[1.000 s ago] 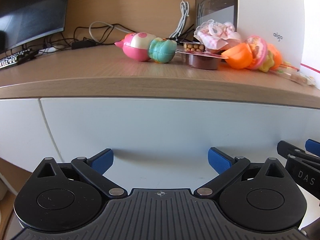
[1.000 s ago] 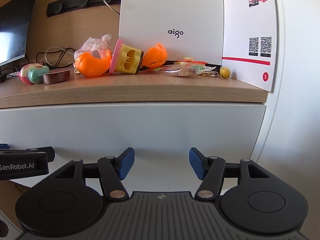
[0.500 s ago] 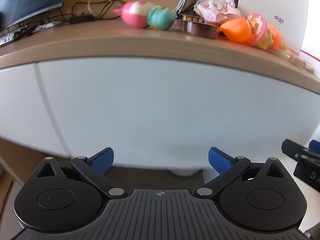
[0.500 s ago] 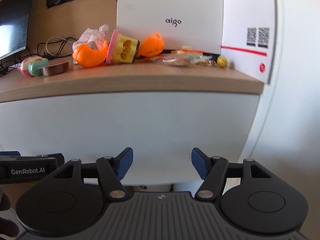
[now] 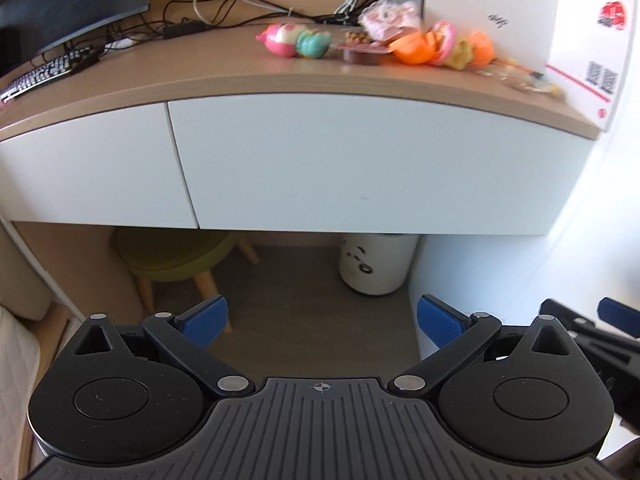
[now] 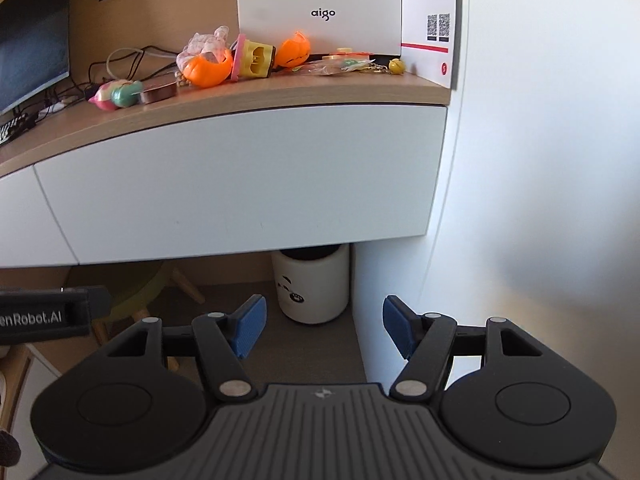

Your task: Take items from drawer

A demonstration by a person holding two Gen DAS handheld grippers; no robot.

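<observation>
Drawer (image 5: 360,164) closed, toys (image 6: 208,66) sit on the bench (image 5: 200,76). Left gripper (image 5: 318,320) and right gripper (image 6: 323,326): jaws released, nothing between them.

A: The drawer (image 5: 360,164) is closed, so whatever is inside is hidden. The toys (image 5: 404,42) at twelve o'clock on the desk (image 5: 200,80) are smeared in the left view; I cannot read the logo on the white box (image 5: 488,4) there.

B: The stool (image 6: 132,292) at nine o'clock sits half under the drawers, its seat cut by their lower edge. The bin (image 6: 312,288) has its top hidden the same way.

A: The monitor (image 5: 68,0) runs off the frame at ten o'clock, and so does the keyboard (image 5: 36,76).

B: The clear packet (image 6: 340,65) near one o'clock is too small to make out.
</observation>
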